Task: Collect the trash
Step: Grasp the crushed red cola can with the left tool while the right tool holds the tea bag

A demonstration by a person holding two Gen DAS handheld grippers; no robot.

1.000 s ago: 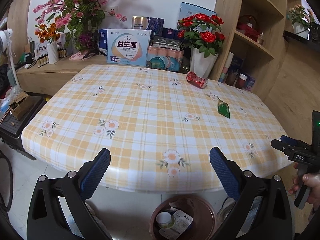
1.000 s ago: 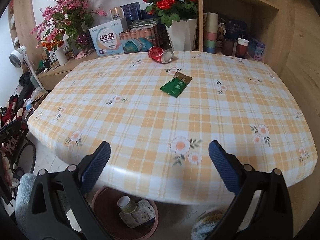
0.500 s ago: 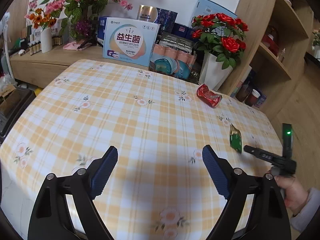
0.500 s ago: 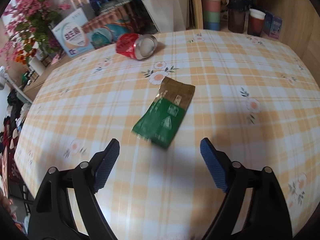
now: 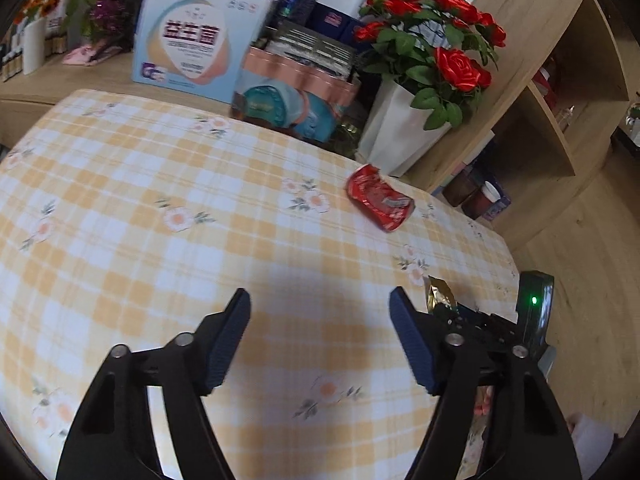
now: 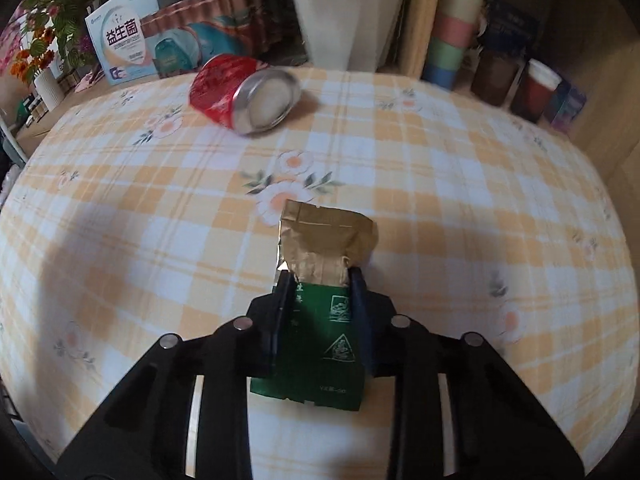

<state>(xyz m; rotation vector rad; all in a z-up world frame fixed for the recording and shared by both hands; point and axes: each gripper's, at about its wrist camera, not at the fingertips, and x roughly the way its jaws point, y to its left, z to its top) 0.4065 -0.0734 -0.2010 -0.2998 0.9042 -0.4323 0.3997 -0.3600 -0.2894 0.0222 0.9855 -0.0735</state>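
Right gripper (image 6: 320,280) of mine is closed on the green and gold packet (image 6: 320,280), pads pinching its middle where green meets gold, so the crumpled gold end juts forward and the green end trails back between the arms; I judge a mid-body pinch keeps the limp foil from folding away; the packet sits over the near half of the table (image 6: 460,184), contact with the cloth not discernible. Crushed red can (image 6: 244,94) lies on its side near the far edge, open end toward me, well apart, untouched. Left gripper (image 5: 320,300) hangs wide and empty above the cloth, presumably free for the can.
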